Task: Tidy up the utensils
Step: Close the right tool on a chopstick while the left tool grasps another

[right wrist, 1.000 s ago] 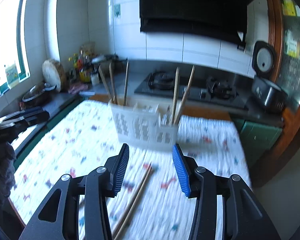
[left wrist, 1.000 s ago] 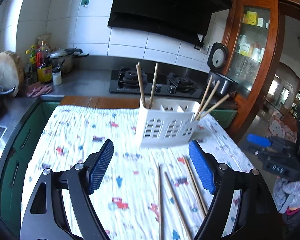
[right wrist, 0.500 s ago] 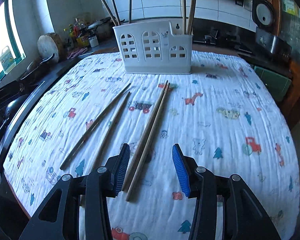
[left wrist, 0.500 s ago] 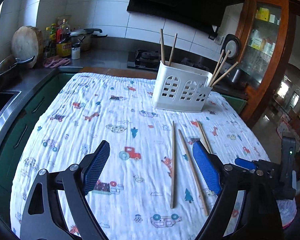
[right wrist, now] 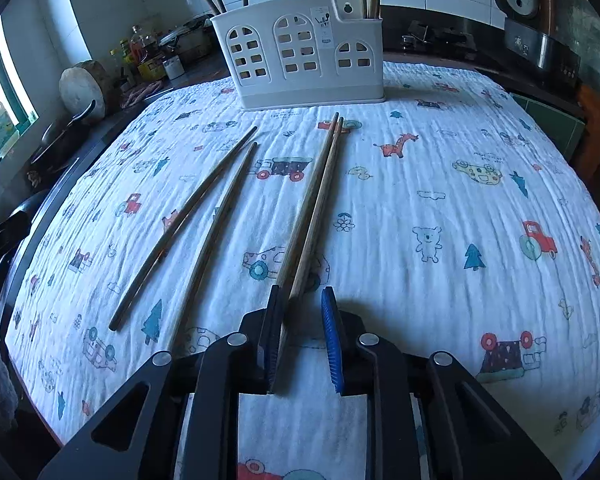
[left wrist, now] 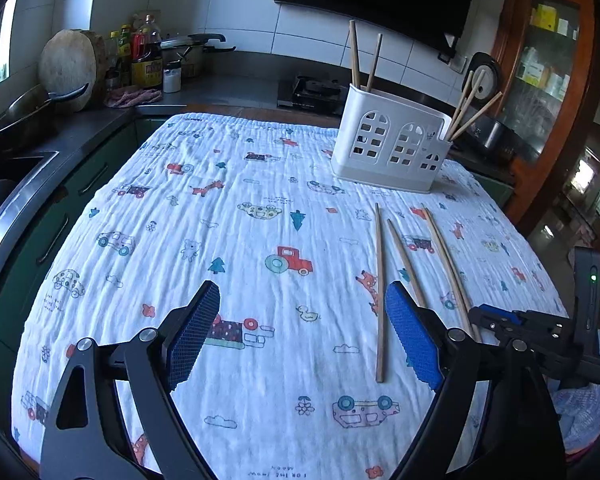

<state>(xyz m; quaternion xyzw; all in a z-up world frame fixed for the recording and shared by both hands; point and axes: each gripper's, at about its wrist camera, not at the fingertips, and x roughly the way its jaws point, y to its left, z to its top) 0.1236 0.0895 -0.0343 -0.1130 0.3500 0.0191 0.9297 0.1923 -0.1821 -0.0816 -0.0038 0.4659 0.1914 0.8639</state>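
Note:
A white slotted utensil holder (left wrist: 388,152) (right wrist: 300,56) stands at the far side of the printed cloth (left wrist: 220,240), with several chopsticks upright in it. Several loose wooden chopsticks lie on the cloth. The near end of a touching pair (right wrist: 316,200) lies between the jaws of my right gripper (right wrist: 302,294), which are closing. It rests against the left pad, with a gap to the right pad. Two more chopsticks (right wrist: 188,220) (right wrist: 216,232) lie to their left. My left gripper (left wrist: 302,292) hovers open over the cloth, one chopstick (left wrist: 379,292) lying just inside its right finger.
The right gripper's body (left wrist: 540,328) shows at the right of the left wrist view. On the counter to the left are bottles (left wrist: 146,60), a round chopping board (left wrist: 70,64) and a pan (left wrist: 28,116). A stove (left wrist: 312,92), rice cooker (right wrist: 520,0) and wooden cabinet (left wrist: 548,60) are behind.
Both grippers came down toward the cloth. The right jaws narrowed around the near end of the chopstick pair. The left jaws stayed wide.

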